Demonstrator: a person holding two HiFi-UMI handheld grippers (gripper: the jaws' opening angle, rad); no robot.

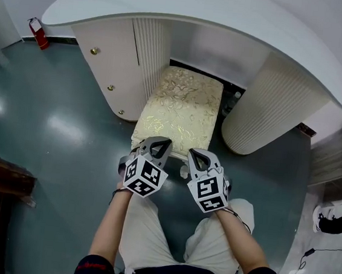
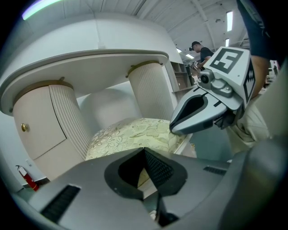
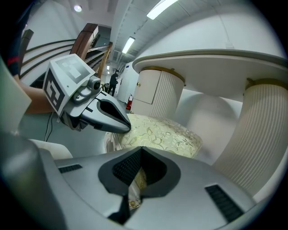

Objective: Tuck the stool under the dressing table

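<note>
The stool (image 1: pixel 180 107) — cream-gold floral; the dressing table (image 1: pixel 202 9) — white, ribbed.

Your left gripper (image 2: pixel 145 152): jaws pressed together, nothing gripped. Tips at near edge of stool (image 2: pixel 130 134) cushion; contact possible, hard to tell. Your right gripper (image 2: pixel 176 128) close on right, tip over cushion's near right corner. Stool seat between ribbed left cabinet (image 2: pixel 67 121) and ribbed right pedestal (image 2: pixel 150 90), partly beneath dressing table (image 2: pixel 81 67) top. Fire extinguisher (image 2: pixel 26 177) far left.
</note>
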